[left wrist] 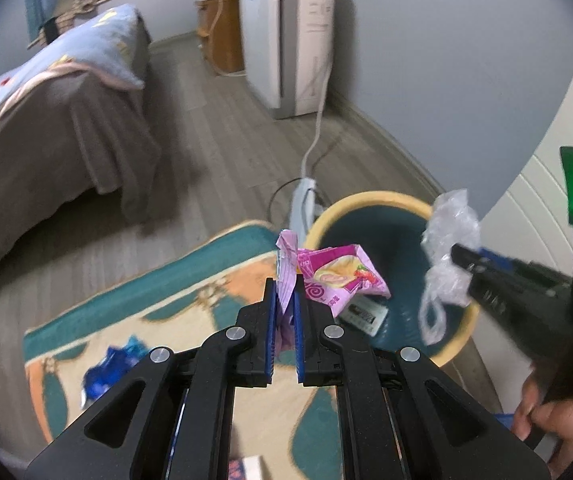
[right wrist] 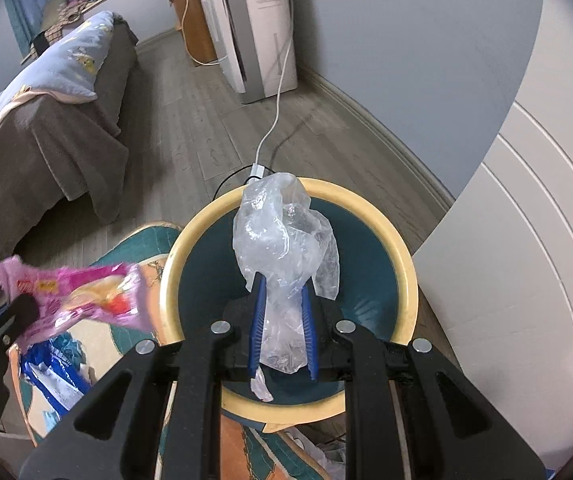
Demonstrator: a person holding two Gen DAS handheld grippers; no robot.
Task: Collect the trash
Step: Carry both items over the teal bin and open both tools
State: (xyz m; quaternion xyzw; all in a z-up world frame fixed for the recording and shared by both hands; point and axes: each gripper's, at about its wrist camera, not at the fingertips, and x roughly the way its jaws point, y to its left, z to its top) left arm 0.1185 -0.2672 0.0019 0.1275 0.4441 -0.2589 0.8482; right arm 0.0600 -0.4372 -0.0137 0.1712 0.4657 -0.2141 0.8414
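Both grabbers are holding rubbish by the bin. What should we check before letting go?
1. Left hand-held gripper shut on pink wrapper: ok.
2. Right hand-held gripper shut on clear plastic bag: ok.
3. Bag above the bin opening: ok.
4. Pink wrapper fully above the opening: not ok, it hangs at the rim.
5. Room left in the bin: ok.
6. Blue wrapper on the rug collected: not ok.

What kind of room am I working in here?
Most likely a bedroom in a home. A bed with a brown cover and a blue blanket stands on the wood floor, a patterned rug lies beside it, and a small wooden cabinet sits against the far wall.
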